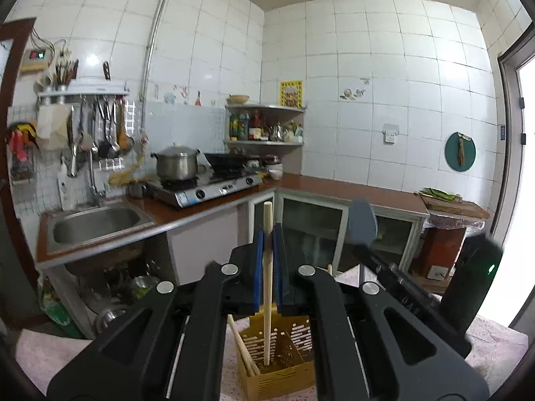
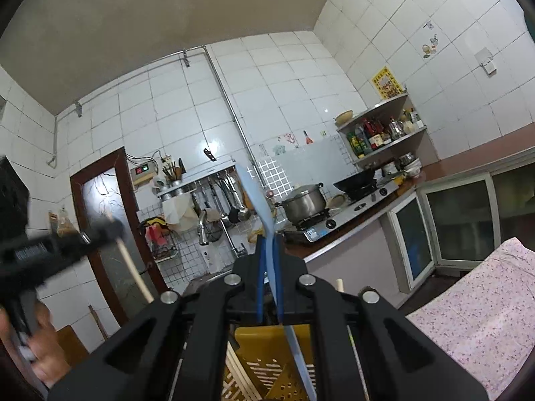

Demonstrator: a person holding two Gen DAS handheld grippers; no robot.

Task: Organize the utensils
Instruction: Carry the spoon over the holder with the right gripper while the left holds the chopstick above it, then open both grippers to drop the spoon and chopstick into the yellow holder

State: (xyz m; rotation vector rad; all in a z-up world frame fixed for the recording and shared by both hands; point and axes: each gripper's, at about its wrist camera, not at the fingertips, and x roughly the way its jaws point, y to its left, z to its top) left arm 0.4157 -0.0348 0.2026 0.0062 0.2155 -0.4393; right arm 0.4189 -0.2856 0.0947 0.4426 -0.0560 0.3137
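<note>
My left gripper [image 1: 267,234] is shut on a pale wooden stick [image 1: 267,284] that stands upright, its lower end inside a yellow slotted utensil holder [image 1: 284,377] below the jaws. More wooden sticks [image 1: 240,344] lean in the holder's left part. My right gripper [image 2: 269,239] is shut on a light blue spatula [image 2: 255,197], blade up, and its handle runs down over the yellow holder [image 2: 260,344]. From the left wrist, the right gripper [image 1: 359,247] and the spatula blade [image 1: 362,220] are close on the right. In the right wrist view the left gripper [image 2: 113,230] is blurred at the left.
The holder stands on a pink floral cloth [image 2: 485,300]. Behind are a steel sink [image 1: 97,227], a gas stove with a steel pot [image 1: 177,163] and a wok, a rack of hanging ladles [image 1: 107,127] and glass-door cabinets [image 1: 314,227]. A person's hand [image 2: 40,351] shows at the lower left.
</note>
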